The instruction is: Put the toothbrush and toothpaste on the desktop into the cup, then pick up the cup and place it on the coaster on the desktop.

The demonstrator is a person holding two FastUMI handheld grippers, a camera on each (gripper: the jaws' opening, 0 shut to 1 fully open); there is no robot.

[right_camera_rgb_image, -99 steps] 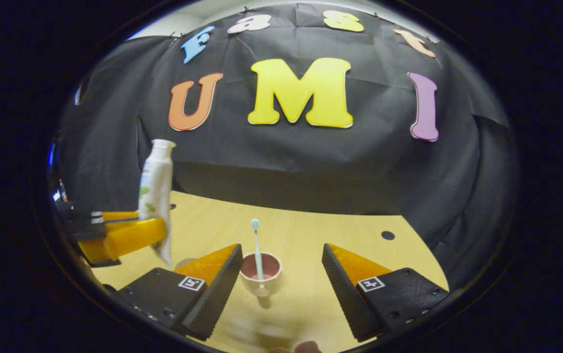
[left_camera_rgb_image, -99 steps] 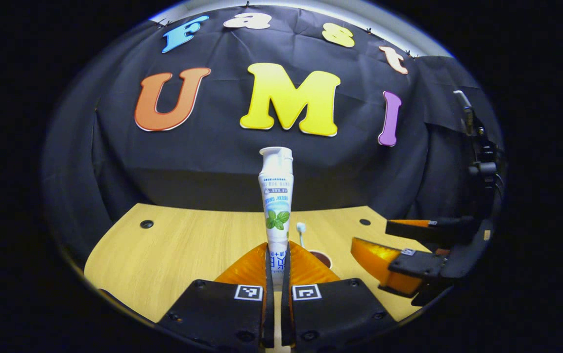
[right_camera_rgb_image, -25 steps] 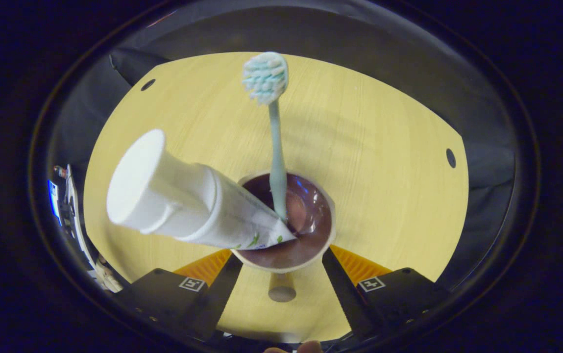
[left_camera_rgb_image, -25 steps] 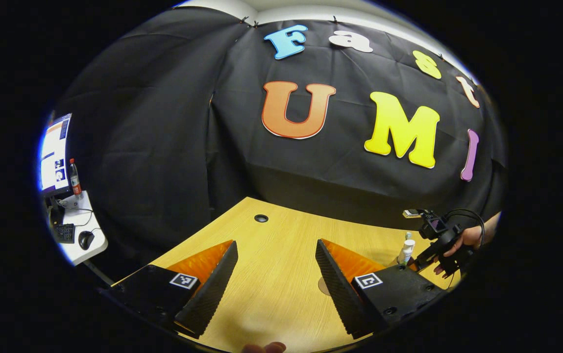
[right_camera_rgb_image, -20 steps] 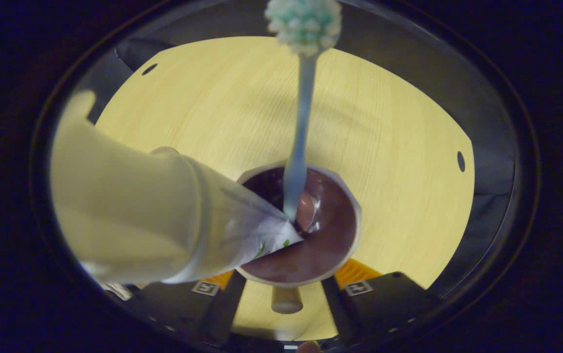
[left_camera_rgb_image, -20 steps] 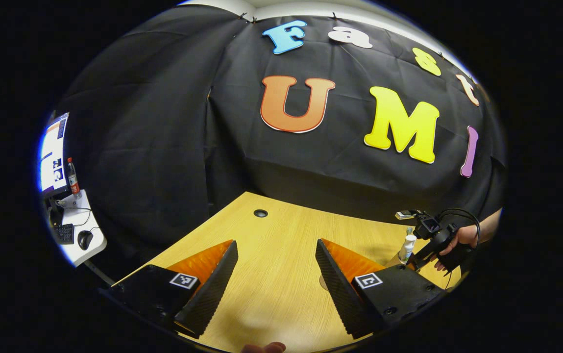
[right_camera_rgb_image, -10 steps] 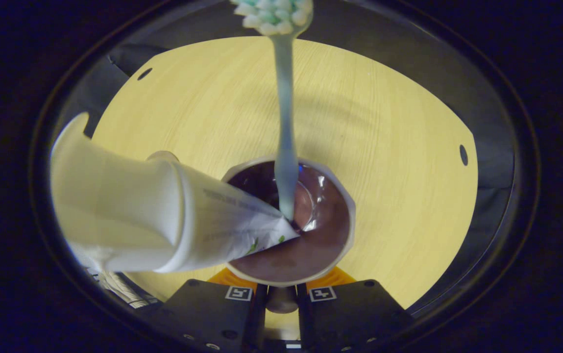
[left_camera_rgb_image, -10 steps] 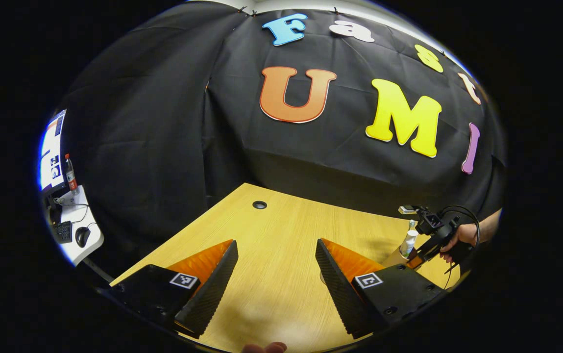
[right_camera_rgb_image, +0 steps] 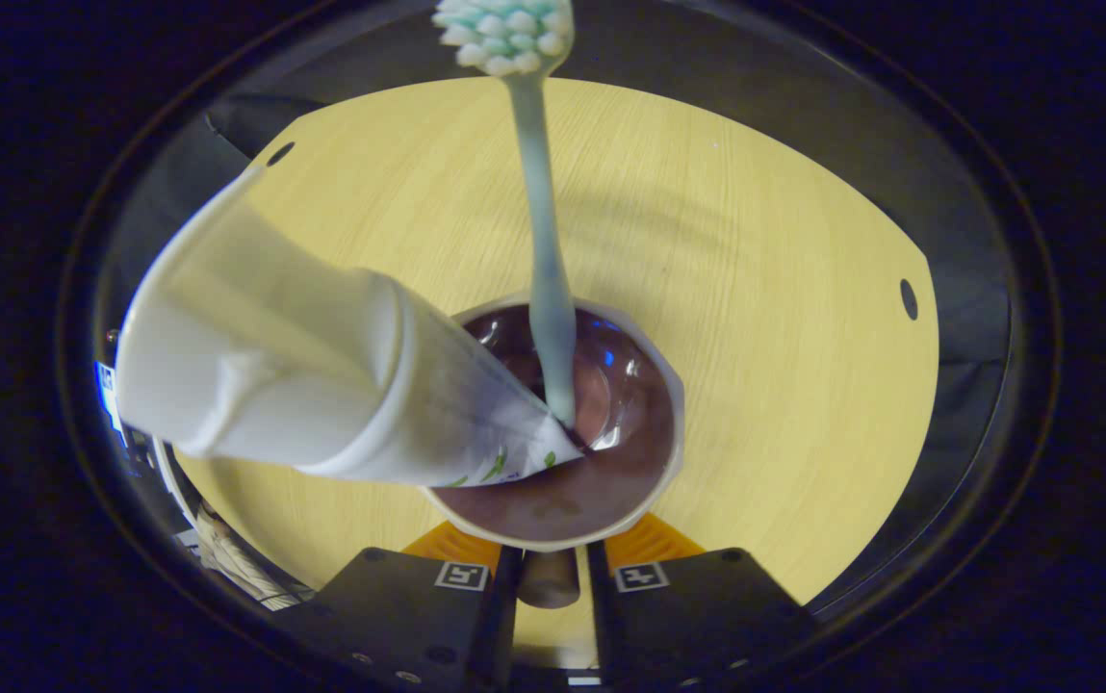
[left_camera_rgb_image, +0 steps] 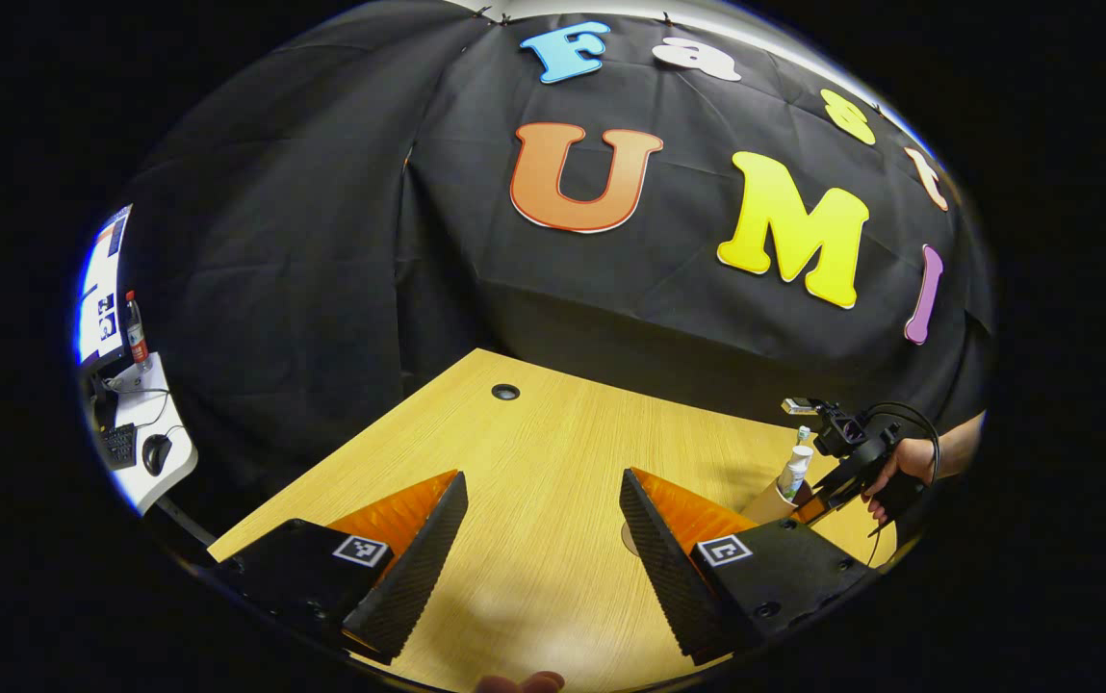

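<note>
The cup [right_camera_rgb_image: 610,481], pale outside and brown inside, holds the toothbrush [right_camera_rgb_image: 538,231] standing up and the white toothpaste tube [right_camera_rgb_image: 321,385] leaning left. My right gripper [right_camera_rgb_image: 551,570] is shut on the cup's small handle [right_camera_rgb_image: 547,582] at the near rim. In the left gripper view, the cup [left_camera_rgb_image: 766,502] with the toothpaste tube [left_camera_rgb_image: 793,472] sits at the far right, held slightly tilted by the right gripper [left_camera_rgb_image: 817,500] in a hand [left_camera_rgb_image: 899,462]. My left gripper [left_camera_rgb_image: 538,549] is open over bare table. The round coaster [left_camera_rgb_image: 627,537] peeks out behind its right finger.
The wooden table [left_camera_rgb_image: 533,462] has cable holes [left_camera_rgb_image: 505,392] [right_camera_rgb_image: 907,298] near its back edge. Black cloth walls it in behind. A side desk [left_camera_rgb_image: 143,438] with a monitor, keyboard, mouse and bottle stands beyond the left edge. A fingertip [left_camera_rgb_image: 519,681] shows at the bottom.
The toothpaste went from my left gripper into the cup, and that gripper opened and drew away left. My right gripper closed on the cup's handle; the cup has shifted slightly towards the coaster.
</note>
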